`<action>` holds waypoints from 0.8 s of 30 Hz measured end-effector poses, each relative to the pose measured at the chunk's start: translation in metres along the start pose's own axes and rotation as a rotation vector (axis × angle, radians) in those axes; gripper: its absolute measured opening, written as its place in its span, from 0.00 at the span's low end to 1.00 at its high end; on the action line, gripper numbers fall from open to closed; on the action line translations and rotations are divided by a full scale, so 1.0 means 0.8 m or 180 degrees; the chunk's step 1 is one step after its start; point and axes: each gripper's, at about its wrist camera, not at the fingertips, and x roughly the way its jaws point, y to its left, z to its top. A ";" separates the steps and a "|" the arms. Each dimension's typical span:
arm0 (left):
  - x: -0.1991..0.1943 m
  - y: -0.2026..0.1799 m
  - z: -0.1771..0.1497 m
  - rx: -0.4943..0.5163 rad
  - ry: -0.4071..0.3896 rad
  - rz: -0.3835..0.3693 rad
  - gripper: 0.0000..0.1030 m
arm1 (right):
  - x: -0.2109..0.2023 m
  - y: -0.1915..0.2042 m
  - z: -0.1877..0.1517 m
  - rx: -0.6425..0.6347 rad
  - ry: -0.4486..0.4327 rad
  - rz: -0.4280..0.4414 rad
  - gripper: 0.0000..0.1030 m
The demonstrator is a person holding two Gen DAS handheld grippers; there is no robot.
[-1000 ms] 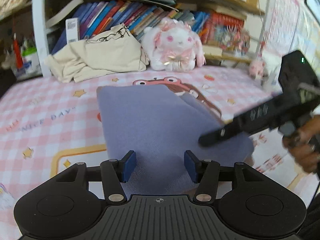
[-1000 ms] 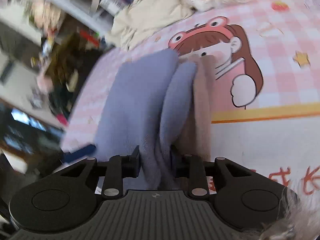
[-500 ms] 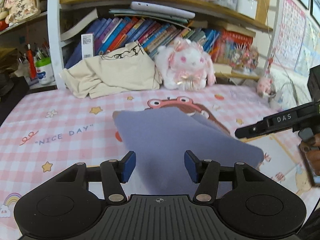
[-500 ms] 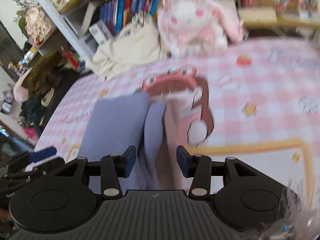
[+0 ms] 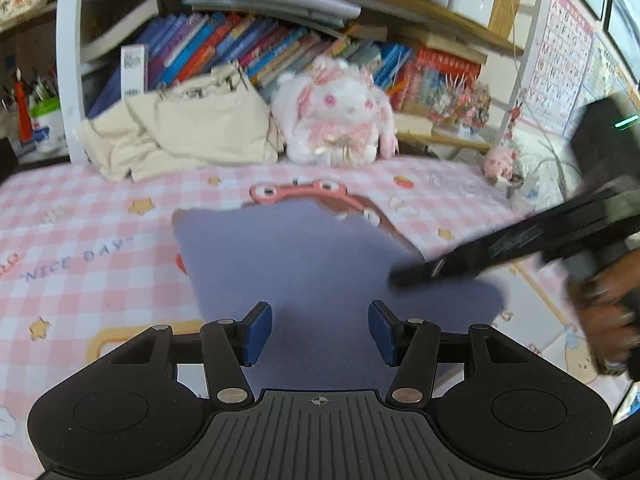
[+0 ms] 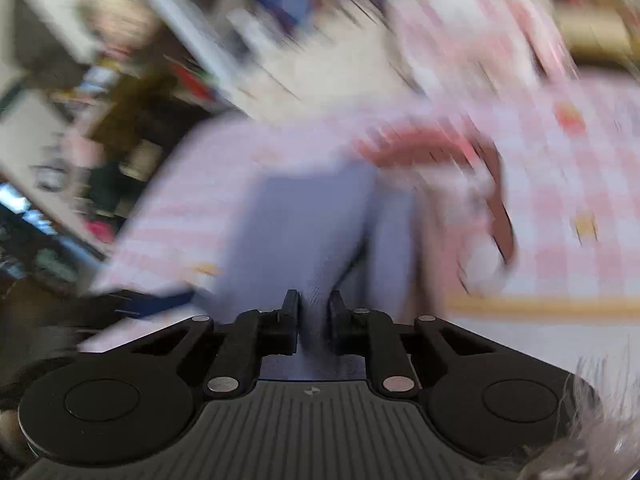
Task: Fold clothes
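Note:
A folded lavender-grey garment (image 5: 304, 256) lies on the pink checked sheet (image 5: 80, 240). My left gripper (image 5: 318, 330) hovers open over its near edge, blue pads apart, nothing between them. The right gripper (image 5: 404, 278) reaches in from the right over the garment's right side, held by a hand (image 5: 608, 316). In the blurred right wrist view, the right gripper (image 6: 314, 312) is shut on a pinched ridge of the lavender garment (image 6: 316, 224).
A cream garment pile (image 5: 180, 128) and a white-pink plush rabbit (image 5: 336, 116) sit at the back against a bookshelf (image 5: 280, 48). A small pink toy (image 5: 500, 162) lies at the far right. Bare sheet spreads left of the garment.
The right gripper was open half a second ago and has now closed on a fold of the garment while swinging fast. The left gripper stays open over the near edge.

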 end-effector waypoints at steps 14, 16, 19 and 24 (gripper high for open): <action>0.014 -0.012 -0.007 0.0188 0.0086 0.0053 0.53 | 0.024 -0.057 -0.033 0.0652 0.0207 -0.0232 0.14; 0.009 -0.012 -0.004 0.0126 0.0065 0.0084 0.53 | 0.020 -0.055 -0.031 0.0585 0.0199 -0.0309 0.15; -0.008 -0.008 0.001 -0.0005 -0.0097 0.0174 0.60 | 0.013 -0.053 -0.029 0.0484 0.0186 -0.0425 0.34; -0.022 0.019 0.002 -0.0491 -0.0204 0.0319 0.80 | 0.003 -0.049 -0.025 0.0316 0.0165 -0.0617 0.72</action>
